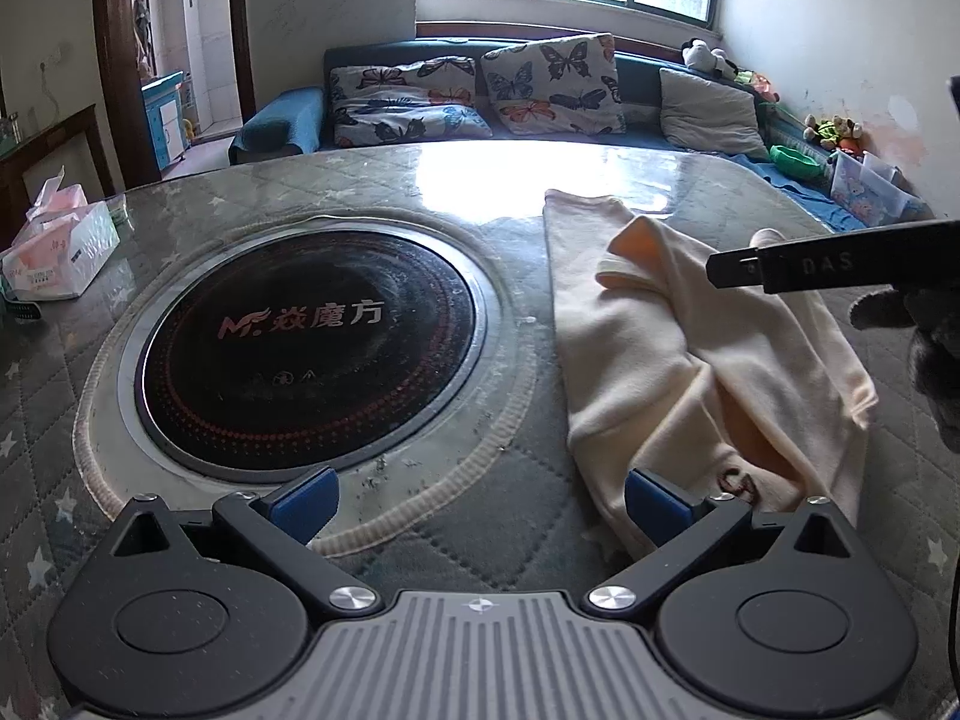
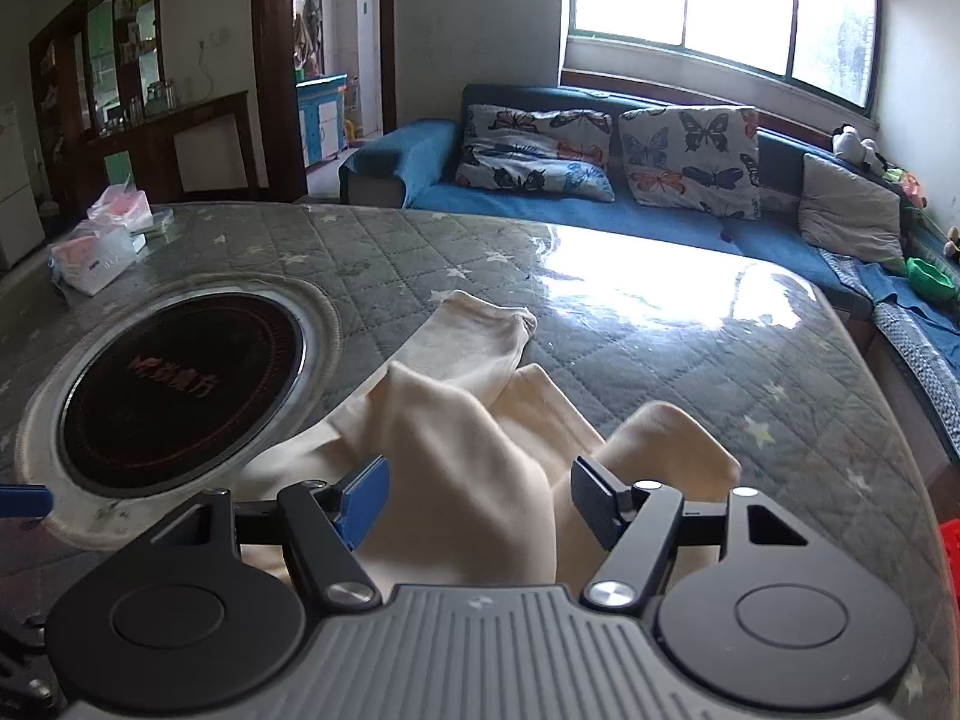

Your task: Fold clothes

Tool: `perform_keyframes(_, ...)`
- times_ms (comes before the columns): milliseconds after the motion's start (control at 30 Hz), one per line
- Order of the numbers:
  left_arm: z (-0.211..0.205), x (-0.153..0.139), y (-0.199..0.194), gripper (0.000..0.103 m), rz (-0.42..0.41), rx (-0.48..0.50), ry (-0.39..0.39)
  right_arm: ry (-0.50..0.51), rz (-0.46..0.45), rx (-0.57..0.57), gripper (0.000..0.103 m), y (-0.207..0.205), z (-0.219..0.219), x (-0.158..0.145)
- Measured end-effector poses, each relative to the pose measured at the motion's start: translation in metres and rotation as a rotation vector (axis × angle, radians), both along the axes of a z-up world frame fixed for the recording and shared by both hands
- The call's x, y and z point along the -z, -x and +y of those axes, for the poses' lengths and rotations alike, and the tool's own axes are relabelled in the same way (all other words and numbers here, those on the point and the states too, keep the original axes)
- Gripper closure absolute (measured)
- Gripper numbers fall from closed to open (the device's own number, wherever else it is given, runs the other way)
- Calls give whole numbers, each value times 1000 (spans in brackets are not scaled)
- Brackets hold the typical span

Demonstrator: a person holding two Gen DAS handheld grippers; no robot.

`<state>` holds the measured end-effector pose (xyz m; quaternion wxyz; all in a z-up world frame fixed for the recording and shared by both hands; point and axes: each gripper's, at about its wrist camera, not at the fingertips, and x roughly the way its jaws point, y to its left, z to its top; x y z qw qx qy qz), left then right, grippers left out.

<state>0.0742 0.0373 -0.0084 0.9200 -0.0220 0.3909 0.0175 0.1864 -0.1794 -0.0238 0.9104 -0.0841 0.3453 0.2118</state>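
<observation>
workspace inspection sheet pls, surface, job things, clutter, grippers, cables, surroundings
surface: quilted star-print table under a glossy cover, round cooktop set in.
job's things: cream garment, rumpled, right of the cooktop.
clutter: tissue packs at the far left edge.
grippers: left gripper open, over the table; right gripper open, fabric between its fingers.
cables: nothing seen.
surroundings: blue sofa, butterfly cushions, window.

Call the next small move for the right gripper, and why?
Probably close the right gripper on the raised fold of the cream garment: its jaws stand open with the fabric bunched between them, nothing gripped yet. The left gripper is open too, at the garment's near edge beside the cooktop.
</observation>
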Motion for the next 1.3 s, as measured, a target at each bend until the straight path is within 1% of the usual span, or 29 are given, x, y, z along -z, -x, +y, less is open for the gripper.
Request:
perform_keyframes(267,1,6,-9,0,21,-6,-1,-37,80,-48,35,-29,2,18)
perform_keyframes(333,1,6,-11,0,25,-7,-4,-57,103,-59,43,-32,-1,23)
perform_keyframes(367,1,6,-12,0,27,-8,-6,-64,109,-63,49,-33,-2,24)
perform_keyframes(400,0,6,-13,0,29,-9,-8,-69,113,-67,58,-33,-3,24)
perform_keyframes(433,0,6,-14,0,30,-10,-9,-78,116,-74,65,-32,-5,23)
perform_keyframes(500,-1,5,-15,0,28,-10,-12,-87,110,-75,85,-28,-8,20)
perform_keyframes(533,-2,4,-15,0,25,-10,-15,-86,100,-68,91,-25,-11,17)
perform_keyframes(567,-3,3,-16,0,22,-10,-18,-84,90,-60,94,-21,-13,14)
perform_keyframes(600,-3,1,-17,0,18,-12,-19,-87,82,-57,95,-18,-16,12)
perform_keyframes(700,-5,-3,-19,0,6,-12,-20,-77,14,-36,96,0,-28,-1)
perform_keyframes(833,-8,-9,-23,0,-12,-6,-24,-75,-72,33,96,32,-59,-24)
perform_keyframes(1167,-21,-21,-44,1,-72,27,-22,-15,-26,288,97,102,-141,-10)
perform_keyframes(1267,-24,-18,-58,6,-71,34,-10,3,-11,366,96,123,-165,-5)
perform_keyframes(1300,-24,-17,-64,11,-62,31,-9,9,-5,391,96,131,-174,-4)
